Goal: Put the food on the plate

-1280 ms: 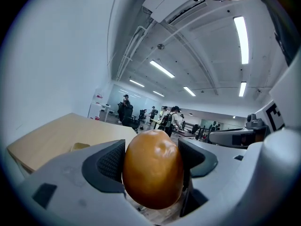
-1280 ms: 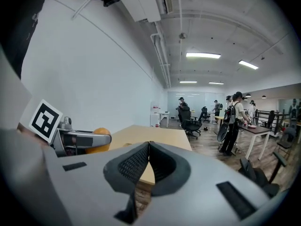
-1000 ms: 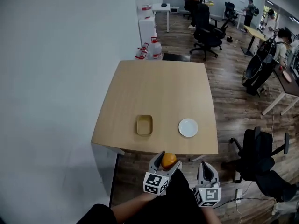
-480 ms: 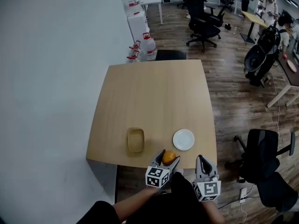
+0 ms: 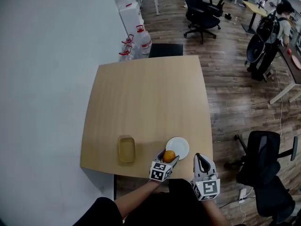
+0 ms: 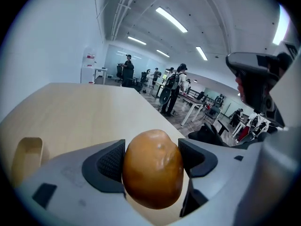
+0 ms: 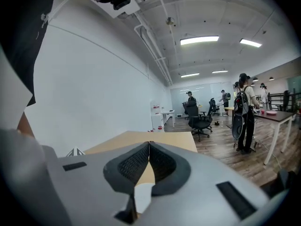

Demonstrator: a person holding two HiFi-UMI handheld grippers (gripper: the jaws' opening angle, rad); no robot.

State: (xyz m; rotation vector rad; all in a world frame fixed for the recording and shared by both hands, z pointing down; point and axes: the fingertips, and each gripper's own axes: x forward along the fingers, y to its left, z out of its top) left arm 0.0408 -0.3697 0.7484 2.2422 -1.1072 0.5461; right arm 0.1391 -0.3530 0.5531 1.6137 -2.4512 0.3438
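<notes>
Both our forearms reached forward from below, side by side at the near edge of the counter (image 5: 146,102). Our left gripper (image 5: 169,157) pointed toward the far side, its fingers clamped on the round orange-brown food (image 6: 153,168). In the head view the food overlapped the near rim of the white plate (image 5: 181,145). Our right gripper (image 5: 201,158), just to the right, had its fingers pressed together on nothing. We noted a tan tray (image 5: 126,149) left of the plate.
</notes>
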